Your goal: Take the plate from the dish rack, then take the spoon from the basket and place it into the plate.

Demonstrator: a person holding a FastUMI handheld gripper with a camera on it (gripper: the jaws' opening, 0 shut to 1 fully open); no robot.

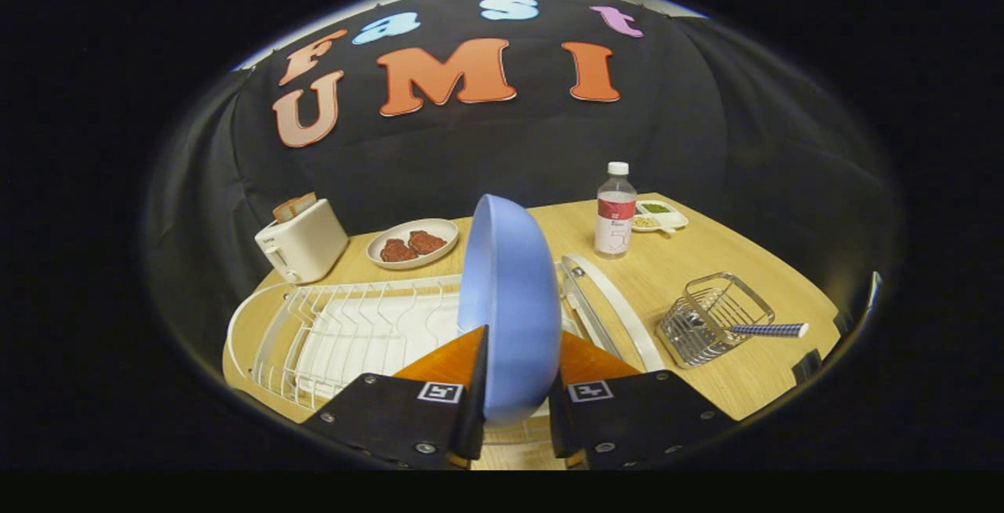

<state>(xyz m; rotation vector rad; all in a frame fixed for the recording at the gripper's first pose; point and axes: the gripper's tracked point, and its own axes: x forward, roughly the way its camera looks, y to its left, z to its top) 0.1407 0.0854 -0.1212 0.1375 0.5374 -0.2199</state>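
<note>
**Gripper view: blue plate clamped on edge above the rack**

I have the blue plate (pixel 506 301) upright between my fingers, both pressing its lower rim, so the gripper (pixel 514 387) is closed on it. Under and left of it sits the white dish rack (pixel 353 332). To the right, the wire basket (pixel 710 321) holds the spoon (pixel 765 330), its handle sticking out right. Farther off stand a bottle (pixel 616 211), a small condiment dish (pixel 660 216), a plate of meat (pixel 412 244) and a toaster (pixel 302 240) on the wooden table (pixel 753 262).
</note>
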